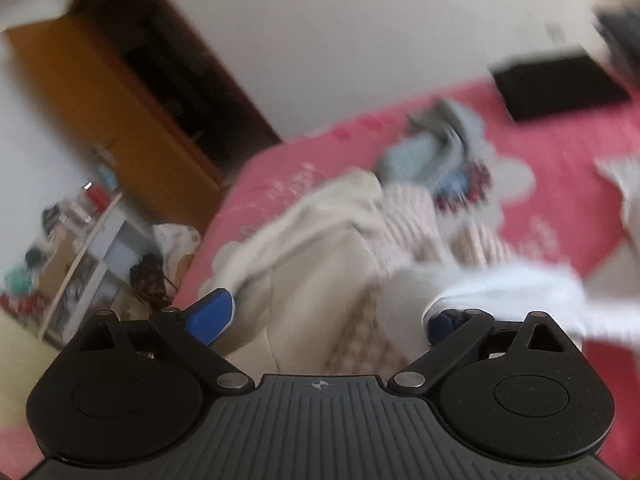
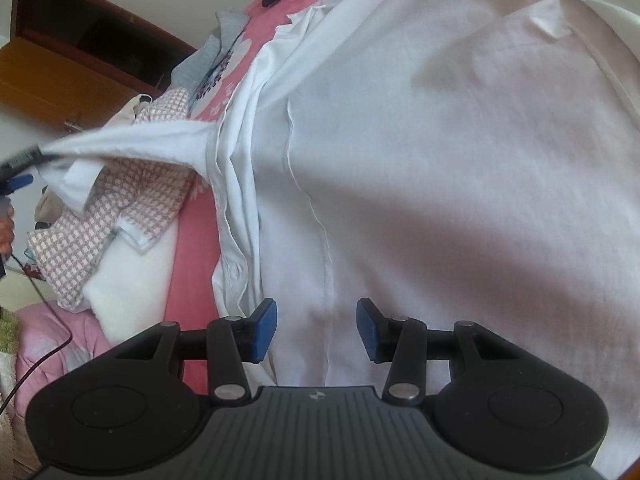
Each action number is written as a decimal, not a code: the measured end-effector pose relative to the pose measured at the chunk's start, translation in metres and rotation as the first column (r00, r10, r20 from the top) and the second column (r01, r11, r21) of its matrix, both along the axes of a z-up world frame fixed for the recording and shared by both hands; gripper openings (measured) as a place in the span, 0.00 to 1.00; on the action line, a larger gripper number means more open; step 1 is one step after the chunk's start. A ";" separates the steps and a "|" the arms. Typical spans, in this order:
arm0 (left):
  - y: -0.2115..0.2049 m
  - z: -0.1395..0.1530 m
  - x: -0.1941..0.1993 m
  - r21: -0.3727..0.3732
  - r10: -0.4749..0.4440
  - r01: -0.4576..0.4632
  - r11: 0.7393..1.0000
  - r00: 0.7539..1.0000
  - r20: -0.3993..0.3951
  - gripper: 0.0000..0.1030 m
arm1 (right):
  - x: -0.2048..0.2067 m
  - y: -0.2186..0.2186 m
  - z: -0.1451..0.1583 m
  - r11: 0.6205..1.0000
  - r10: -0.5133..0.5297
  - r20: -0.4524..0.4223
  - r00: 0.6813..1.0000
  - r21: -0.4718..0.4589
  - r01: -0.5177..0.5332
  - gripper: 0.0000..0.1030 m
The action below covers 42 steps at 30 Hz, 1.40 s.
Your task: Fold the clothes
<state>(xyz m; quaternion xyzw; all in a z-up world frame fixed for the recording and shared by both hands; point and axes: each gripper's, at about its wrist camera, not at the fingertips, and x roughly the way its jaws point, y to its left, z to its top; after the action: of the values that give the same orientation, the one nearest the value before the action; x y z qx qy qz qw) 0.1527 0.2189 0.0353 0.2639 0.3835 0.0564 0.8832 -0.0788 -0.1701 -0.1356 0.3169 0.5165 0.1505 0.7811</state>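
Observation:
A white shirt (image 2: 440,152) lies spread on the pink bed (image 2: 192,248) and fills most of the right wrist view. My right gripper (image 2: 317,328) hovers just above its seam, open, with nothing between the blue fingers. One white sleeve (image 2: 132,144) stretches left to my left gripper (image 2: 18,172) at the frame's edge. In the blurred left wrist view, my left gripper (image 1: 326,316) has its fingers wide apart. The white sleeve (image 1: 508,292) drapes over its right fingertip (image 1: 440,320) and hides most of it.
A pile of clothes lies on the bed: a cream garment (image 1: 316,248), a pink checked one (image 2: 100,216), grey and blue ones (image 1: 428,148). A black box (image 1: 556,88) sits far back. A wooden wardrobe (image 1: 108,100) and a cluttered shelf (image 1: 76,248) stand left. A cable (image 2: 44,356) trails.

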 end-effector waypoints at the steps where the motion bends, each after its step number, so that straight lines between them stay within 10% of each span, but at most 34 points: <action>1: 0.003 0.000 -0.003 -0.003 -0.016 0.015 1.000 0.999 -0.038 0.94 | 0.000 0.000 0.001 1.000 -0.002 0.003 1.000 0.003 0.002 0.47; 10: 0.052 0.030 -0.080 -0.383 -0.139 0.040 0.923 0.962 -0.234 0.95 | 0.004 0.000 0.001 0.999 0.010 -0.003 1.000 0.035 -0.010 0.55; 16: 0.088 0.038 -0.082 -0.694 -0.127 -0.054 0.718 0.970 -0.207 0.95 | 0.006 0.001 0.000 0.998 0.025 -0.016 1.000 0.051 -0.025 0.56; 34: 0.050 0.037 -0.145 -0.893 -0.117 0.170 0.416 0.984 0.133 1.00 | 0.010 0.002 -0.002 0.993 0.072 0.004 0.997 0.091 -0.072 0.57; 42: 0.044 0.019 -0.185 -0.904 -0.084 0.123 0.409 0.992 0.097 1.00 | -0.001 0.022 0.005 0.984 0.156 0.034 0.987 0.082 -0.159 0.57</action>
<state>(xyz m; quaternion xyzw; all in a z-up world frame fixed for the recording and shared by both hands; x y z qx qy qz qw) -0.0325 0.2631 0.0544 -0.2329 0.3201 -0.2092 0.8942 -0.0794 -0.1483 -0.1304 0.3057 0.5222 0.2379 0.7598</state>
